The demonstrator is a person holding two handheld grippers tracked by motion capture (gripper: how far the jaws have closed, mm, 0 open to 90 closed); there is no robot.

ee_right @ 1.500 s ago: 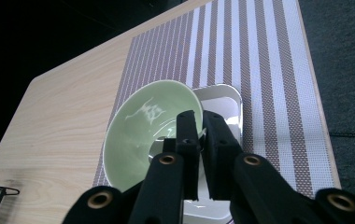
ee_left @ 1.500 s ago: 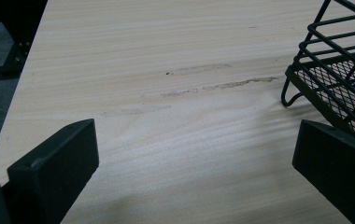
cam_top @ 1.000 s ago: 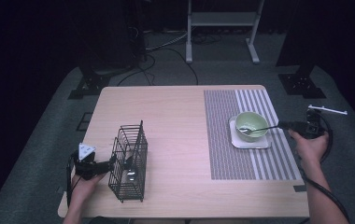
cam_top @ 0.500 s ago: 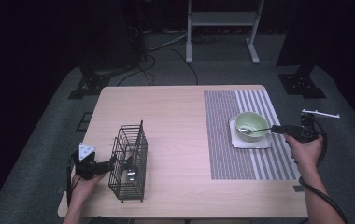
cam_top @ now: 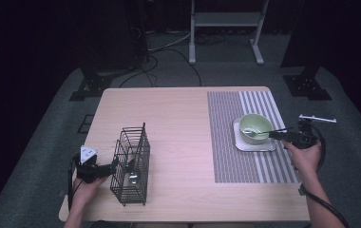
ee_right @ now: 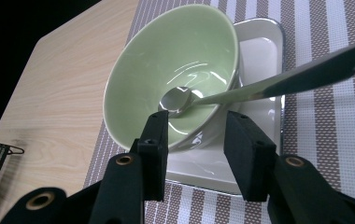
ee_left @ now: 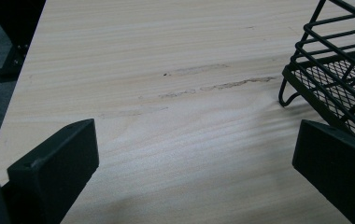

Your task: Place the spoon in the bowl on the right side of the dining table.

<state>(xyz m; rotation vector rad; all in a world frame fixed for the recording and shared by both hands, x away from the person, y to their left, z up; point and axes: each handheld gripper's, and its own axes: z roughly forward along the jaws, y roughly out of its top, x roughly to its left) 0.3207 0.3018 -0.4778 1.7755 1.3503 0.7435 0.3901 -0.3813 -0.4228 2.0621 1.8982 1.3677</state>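
High view is showing the green bowl sitting on a small white tray on the striped mat, toward the far right of the bench, and everything else is best placed from that bowl. A spoon is lying in it — scoop down on the bottom, handle leaning over the rim toward the right tool, which is hovering just beside the bowl on its right. In the right gripper view the spoon is resting free, its handle passing above and beyond the right tool; the jaws have just been opening and are standing partly apart with nothing between them, so the spoon is probably sitting where it was meant to be left, the rim propping it. Well to the left of the bowl, near the front edge, a black wire basket is standing upright. The left tool is waiting against the basket's left side, likely to steady it; in the left gripper view its jaws are gaping wide over bare wood, the basket beside one of them.
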